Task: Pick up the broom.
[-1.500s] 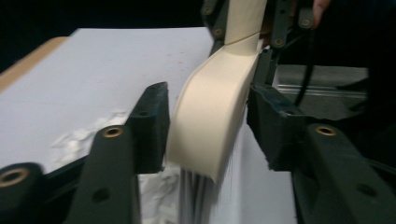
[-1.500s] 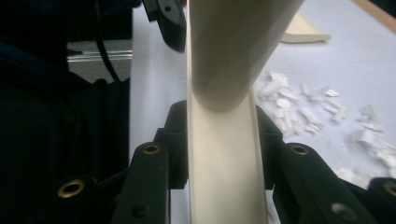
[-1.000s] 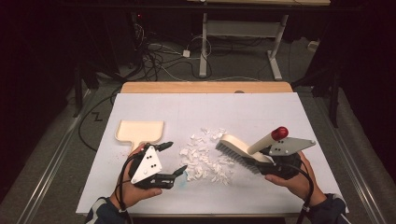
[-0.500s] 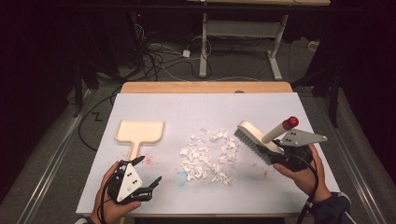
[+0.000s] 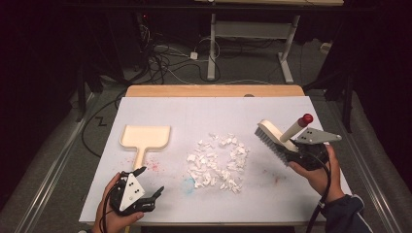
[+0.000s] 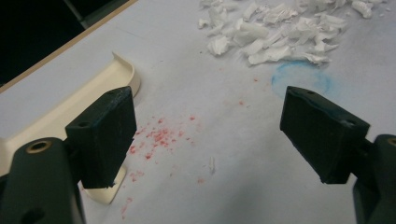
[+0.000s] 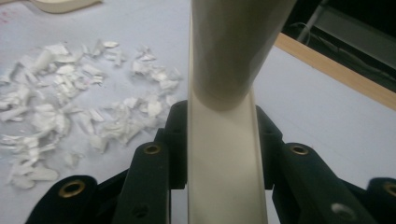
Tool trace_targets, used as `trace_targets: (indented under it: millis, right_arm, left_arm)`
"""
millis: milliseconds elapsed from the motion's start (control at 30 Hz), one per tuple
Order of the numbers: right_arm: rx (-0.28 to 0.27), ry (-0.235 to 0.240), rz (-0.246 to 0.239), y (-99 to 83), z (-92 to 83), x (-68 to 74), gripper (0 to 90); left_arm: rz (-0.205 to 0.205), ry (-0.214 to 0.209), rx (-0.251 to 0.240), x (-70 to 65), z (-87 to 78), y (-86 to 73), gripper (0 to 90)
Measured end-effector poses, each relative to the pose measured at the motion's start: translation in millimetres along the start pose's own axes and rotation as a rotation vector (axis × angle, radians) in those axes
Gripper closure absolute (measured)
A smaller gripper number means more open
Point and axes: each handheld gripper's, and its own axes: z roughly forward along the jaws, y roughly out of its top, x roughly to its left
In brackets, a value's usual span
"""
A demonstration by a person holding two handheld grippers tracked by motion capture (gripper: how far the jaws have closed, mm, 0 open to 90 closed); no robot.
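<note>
The right claw [image 5: 290,151] pinches a cream plastic brush [image 5: 272,138] beside shredded white paper scraps [image 5: 216,160]; the left claw [image 5: 150,183] gapes, nothing between.

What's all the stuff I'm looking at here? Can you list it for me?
dustpan: one, cream, left part of the table, handle toward the person
paper scraps: one loose heap, white, middle of the table
brush: one, cream with dark bristles and a red handle tip, lifted at the right
table: one, white top, wooden far edge
left gripper: black, open, near the dustpan's handle
right gripper: black, shut on the brush
</note>
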Motion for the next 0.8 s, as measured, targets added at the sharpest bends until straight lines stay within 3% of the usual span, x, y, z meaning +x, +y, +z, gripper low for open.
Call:
trace_targets:
  millis: [167,233,433,800]
  right_arm:
    - [0.005,-0.045,0.009,-2.9,3.3,-3.4,67.6]
    - [-0.003,-0.049,0.029,-3.6,5.1,-7.2,67.6]
    - [0.000,-0.067,0.022,-3.0,9.3,-9.5,67.6]
    - [0.013,-0.057,0.007,1.7,17.7,-6.0,67.6]
  left_arm:
    - [0.003,-0.005,0.017,0.1,0.8,-2.0,17.5]
    - [0.000,-0.008,0.025,-0.2,0.5,-3.4,17.5]
    - [0.009,-0.006,0.037,-0.8,-1.0,-4.8,17.5]
    - [0.021,-0.011,0.059,-4.2,-4.8,-8.4,17.5]
